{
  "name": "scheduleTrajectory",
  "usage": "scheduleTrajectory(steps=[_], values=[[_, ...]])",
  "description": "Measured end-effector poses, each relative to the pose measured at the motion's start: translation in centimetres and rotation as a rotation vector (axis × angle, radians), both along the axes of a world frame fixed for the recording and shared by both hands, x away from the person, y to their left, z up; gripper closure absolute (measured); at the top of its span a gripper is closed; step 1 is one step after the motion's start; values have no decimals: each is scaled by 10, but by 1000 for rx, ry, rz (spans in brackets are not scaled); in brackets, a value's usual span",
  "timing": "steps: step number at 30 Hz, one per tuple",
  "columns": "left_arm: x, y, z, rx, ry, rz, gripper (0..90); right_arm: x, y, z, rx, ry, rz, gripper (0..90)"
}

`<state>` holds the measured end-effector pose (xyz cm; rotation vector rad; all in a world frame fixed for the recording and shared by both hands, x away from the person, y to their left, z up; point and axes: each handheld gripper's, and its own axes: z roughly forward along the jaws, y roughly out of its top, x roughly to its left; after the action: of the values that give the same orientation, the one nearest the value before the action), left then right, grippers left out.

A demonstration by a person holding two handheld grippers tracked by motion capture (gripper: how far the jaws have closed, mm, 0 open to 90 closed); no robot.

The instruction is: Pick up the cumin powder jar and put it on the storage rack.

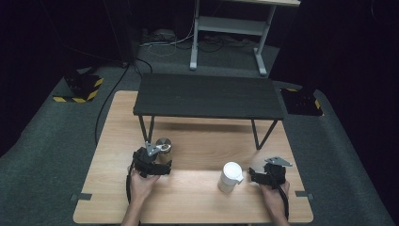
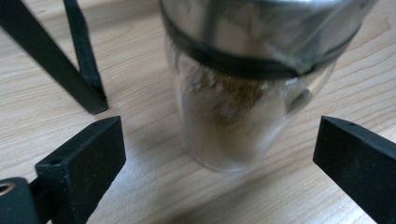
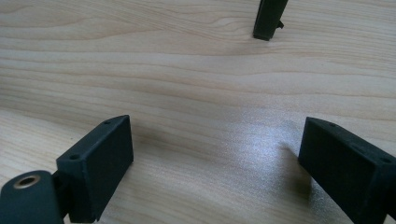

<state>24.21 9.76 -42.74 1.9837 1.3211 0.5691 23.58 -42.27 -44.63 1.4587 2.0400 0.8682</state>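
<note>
High view is showing the person's two forearms coming in over the near edge of the wooden table (image 1: 197, 197), each hand wrapping a black gripper from behind. The left hand (image 1: 141, 182) is sitting left of the table's middle, aiming the left gripper (image 1: 160, 162) away from the person toward a glass jar with a metal lid (image 1: 163, 147), which is standing upright just in front of the near left leg of a small black bench (image 1: 207, 96) that occupies the far half of the table. In the left gripper view the jaws are standing wide apart, with the jar (image 2: 243, 93) ahead and between them, its base just beyond the tips and neither pad touching the glass; nothing is being pinched. The right hand (image 1: 275, 195) is resting near the near right corner, pointing the right gripper (image 1: 256, 176) leftward at a white lidded cup (image 1: 230, 176) standing just beside its tips. In the right gripper view those jaws are likewise spread, with bare wood between them.
</note>
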Motion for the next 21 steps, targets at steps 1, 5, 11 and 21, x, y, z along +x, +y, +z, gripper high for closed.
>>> scheduleTrajectory(steps=[1,5,11,21], values=[[4,-2,1,7,5,-9,42,0,0,0,0,0,0,95],[10,-7,2,17,11,-20,54,0,0,0,0,0,0,95],[19,-9,2,20,31,-4,76,0,0,0,0,0,0,95],[26,-15,0,-4,29,16,152,0,0,0,1,0,2,93]])
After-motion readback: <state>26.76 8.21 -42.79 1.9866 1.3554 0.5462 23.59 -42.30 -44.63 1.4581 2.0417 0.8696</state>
